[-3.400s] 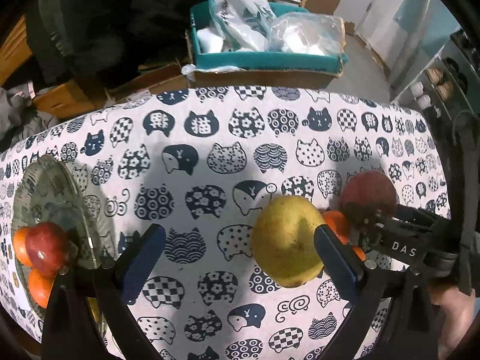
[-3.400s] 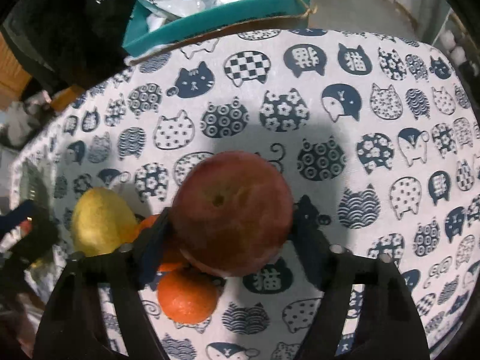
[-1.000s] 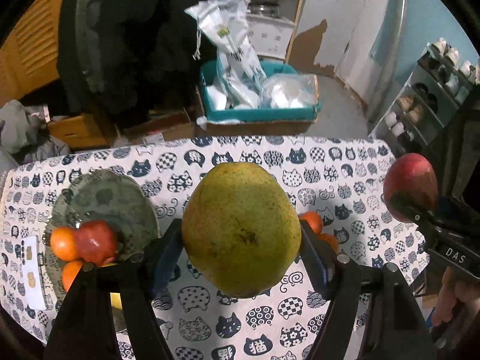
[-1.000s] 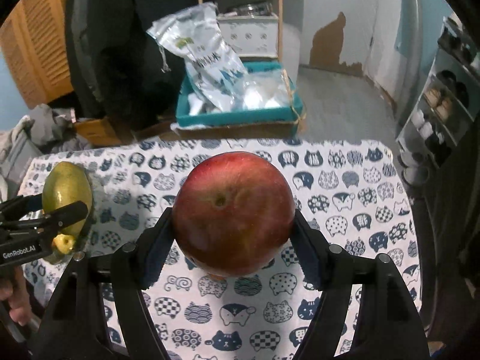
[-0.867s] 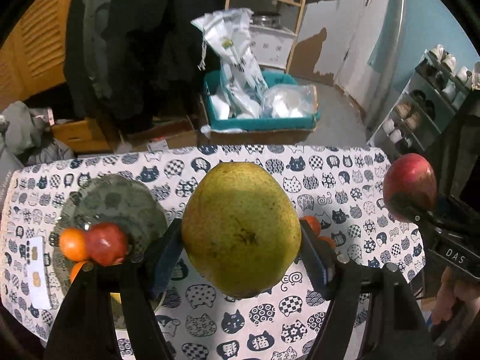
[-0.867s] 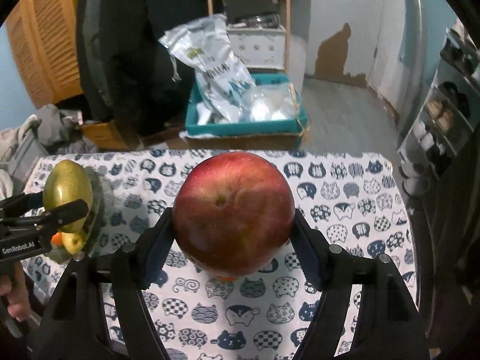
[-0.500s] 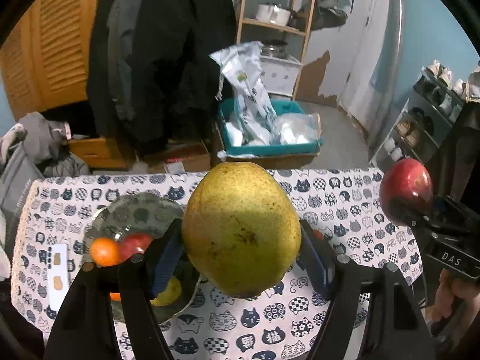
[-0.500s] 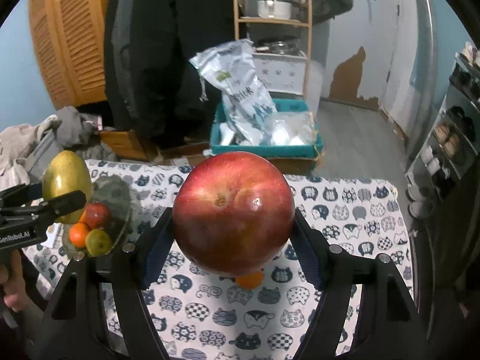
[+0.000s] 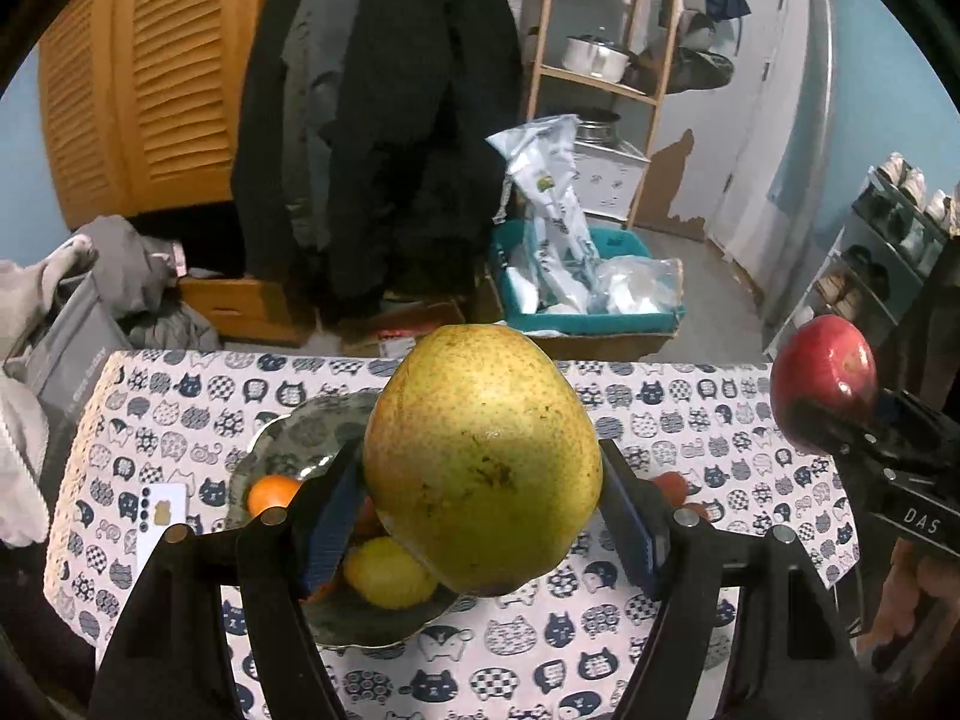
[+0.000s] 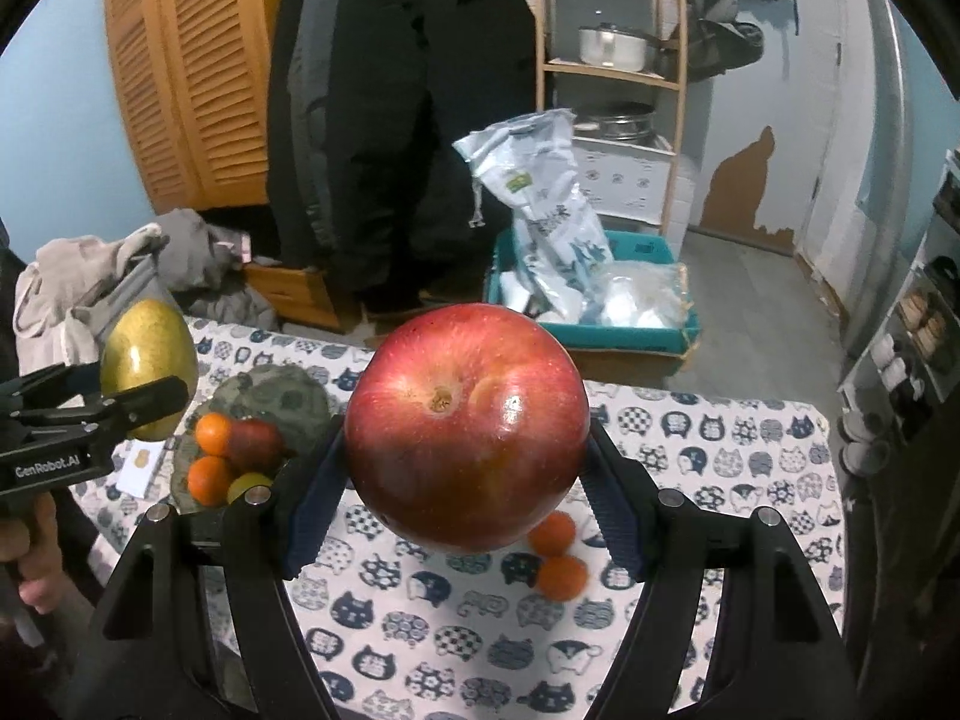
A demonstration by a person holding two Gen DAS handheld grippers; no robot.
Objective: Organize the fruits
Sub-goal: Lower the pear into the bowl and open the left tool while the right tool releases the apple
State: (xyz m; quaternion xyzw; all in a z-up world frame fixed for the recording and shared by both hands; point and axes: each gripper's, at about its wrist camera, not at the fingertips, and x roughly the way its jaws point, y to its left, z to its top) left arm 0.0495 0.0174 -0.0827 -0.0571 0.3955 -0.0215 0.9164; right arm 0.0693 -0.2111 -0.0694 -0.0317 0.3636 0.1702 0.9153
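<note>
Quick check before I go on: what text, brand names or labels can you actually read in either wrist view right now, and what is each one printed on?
"DAS": white letters on the black body of the right gripper, seen in the left wrist view.
"GenRobot.AI": white letters on the black body of the left gripper, seen in the right wrist view.
Print on the white plastic bag in the teal box: too blurred to read.
Marks on the white card beside the fruit bowl: too small to read.

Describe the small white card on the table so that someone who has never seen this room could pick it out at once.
Start at the table with the cat-print cloth, then find the dark patterned bowl of fruit towards its left side. Just left of that bowl, flat on the cloth, lies the white card. It is the only plain rectangle there, with a column of dark dots and a small yellow figure on it, while everything near it is round fruit.
</note>
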